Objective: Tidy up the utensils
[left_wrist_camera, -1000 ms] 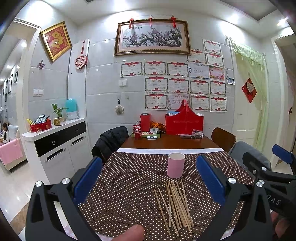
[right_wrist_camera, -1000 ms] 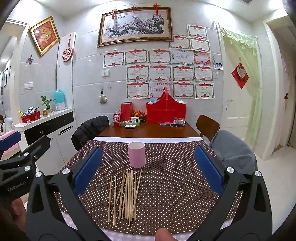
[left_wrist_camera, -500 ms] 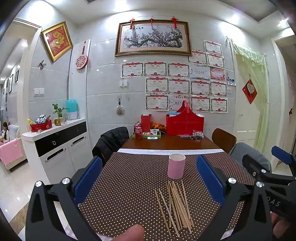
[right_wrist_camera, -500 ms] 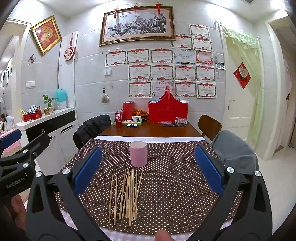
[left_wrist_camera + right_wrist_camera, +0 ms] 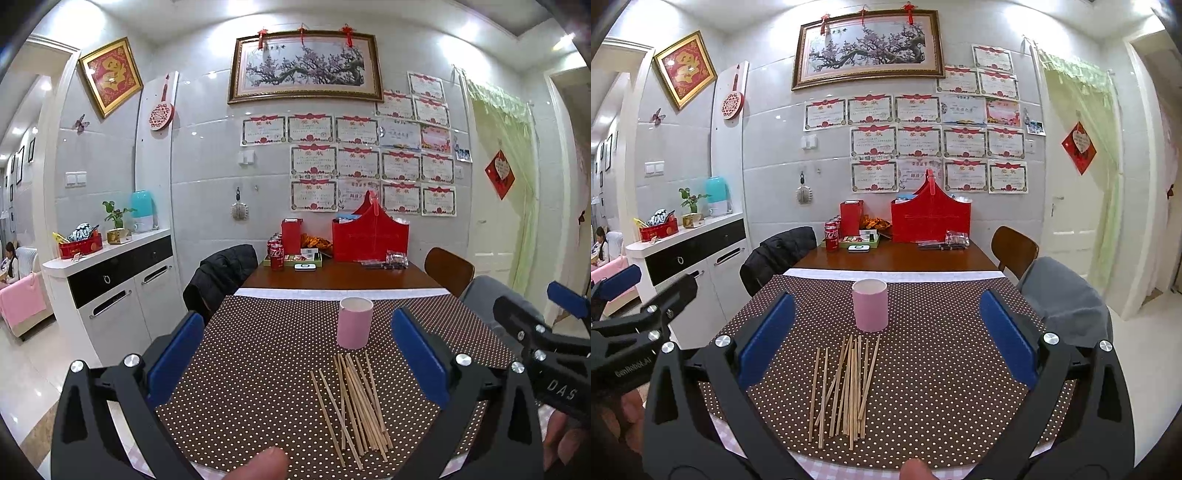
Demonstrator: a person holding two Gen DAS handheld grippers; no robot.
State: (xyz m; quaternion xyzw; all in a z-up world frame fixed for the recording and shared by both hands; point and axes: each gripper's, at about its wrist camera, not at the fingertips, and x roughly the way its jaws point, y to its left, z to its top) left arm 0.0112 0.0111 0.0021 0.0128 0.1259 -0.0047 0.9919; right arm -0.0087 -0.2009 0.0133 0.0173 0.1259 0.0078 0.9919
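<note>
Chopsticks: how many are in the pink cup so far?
None visible. The chopsticks all lie loose on the dotted cloth before the pink cup. Left gripper and right gripper hover, jaws open, holding nothing. Everything is left.

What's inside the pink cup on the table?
Only the white upper inner wall of the pink cup shows; its bottom is hidden by the rim. The chopsticks lie outside, in front.

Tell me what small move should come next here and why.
Probably lower the right gripper onto the chopsticks: both grippers are open and empty, the sticks lie loose on the dotted cloth, and the pink cup behind them looks empty.
</note>
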